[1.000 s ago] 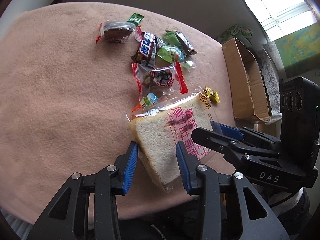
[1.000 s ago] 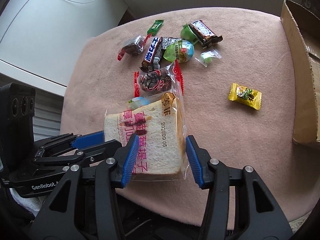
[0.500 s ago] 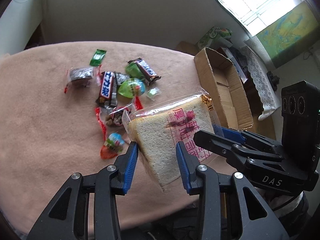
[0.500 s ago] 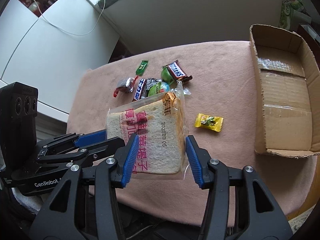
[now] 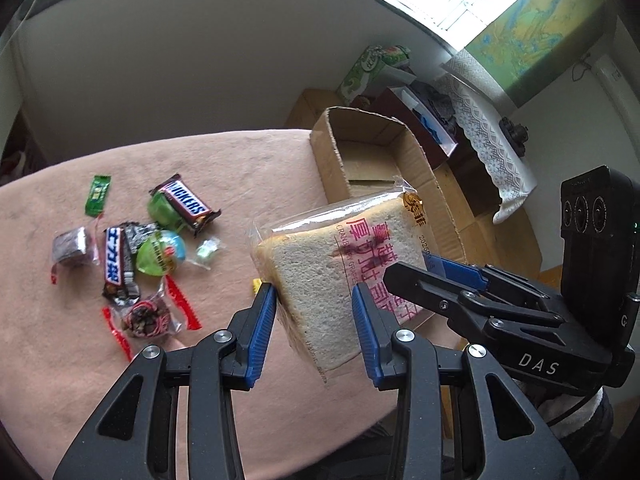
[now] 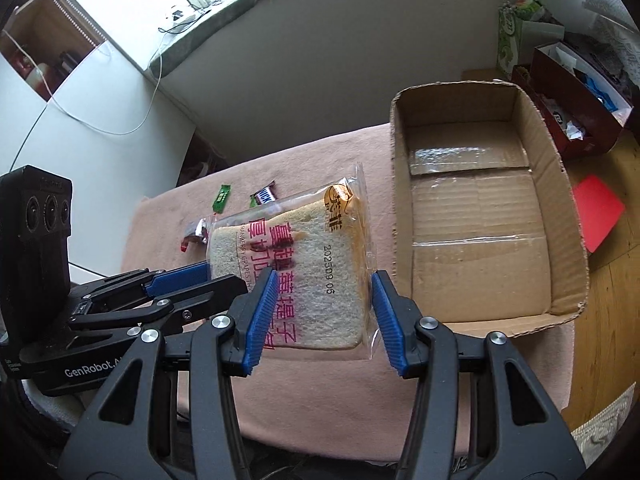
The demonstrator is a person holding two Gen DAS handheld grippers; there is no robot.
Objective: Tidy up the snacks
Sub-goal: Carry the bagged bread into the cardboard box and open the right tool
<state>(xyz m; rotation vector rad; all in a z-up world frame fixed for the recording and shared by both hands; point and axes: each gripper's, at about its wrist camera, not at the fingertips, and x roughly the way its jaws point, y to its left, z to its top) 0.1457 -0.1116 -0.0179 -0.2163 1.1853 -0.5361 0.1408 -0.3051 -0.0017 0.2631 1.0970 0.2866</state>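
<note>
Both claws, left claw [image 5: 314,326] & right claw [image 6: 322,316], clamp bread pack [image 6: 296,276] above table [image 5: 60,360].

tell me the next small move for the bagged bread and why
Probably carry the bagged bread sideways over the open cardboard box. Both the left gripper and right gripper grip it above the pink cloth, and the box beside it looks empty.
</note>
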